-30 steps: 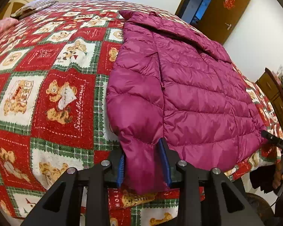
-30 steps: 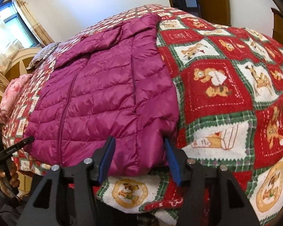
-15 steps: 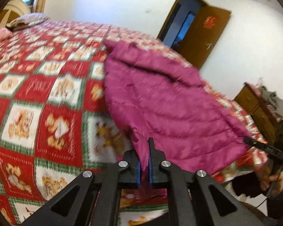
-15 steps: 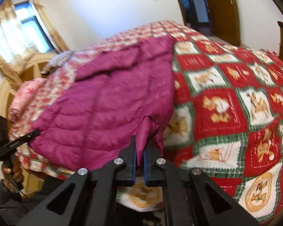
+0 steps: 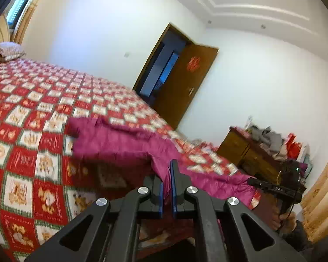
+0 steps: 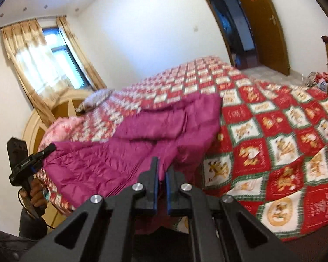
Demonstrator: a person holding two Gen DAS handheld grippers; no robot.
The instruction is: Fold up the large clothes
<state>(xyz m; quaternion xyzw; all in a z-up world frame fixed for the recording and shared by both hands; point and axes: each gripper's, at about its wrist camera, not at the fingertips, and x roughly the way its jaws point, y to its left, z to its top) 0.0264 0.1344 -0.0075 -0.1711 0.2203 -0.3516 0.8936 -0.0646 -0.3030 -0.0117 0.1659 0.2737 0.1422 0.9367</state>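
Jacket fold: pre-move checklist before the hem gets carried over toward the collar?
1. Left gripper shut on jacket hem: ok.
2. Right gripper shut on hem: ok.
3. Hem lifted off the bedspread: ok.
4. Collar end lying on the bed: ok.
5. Bedspread beyond the collar free of clutter: ok.
6. Hem taut between the grippers: cannot tell, frames blurred.

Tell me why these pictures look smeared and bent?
Left wrist view: bedspread and jacket smeared by motion, gripper sharp, fisheye curves the walls. Right wrist view: the same smear on the jacket, window glaring white.
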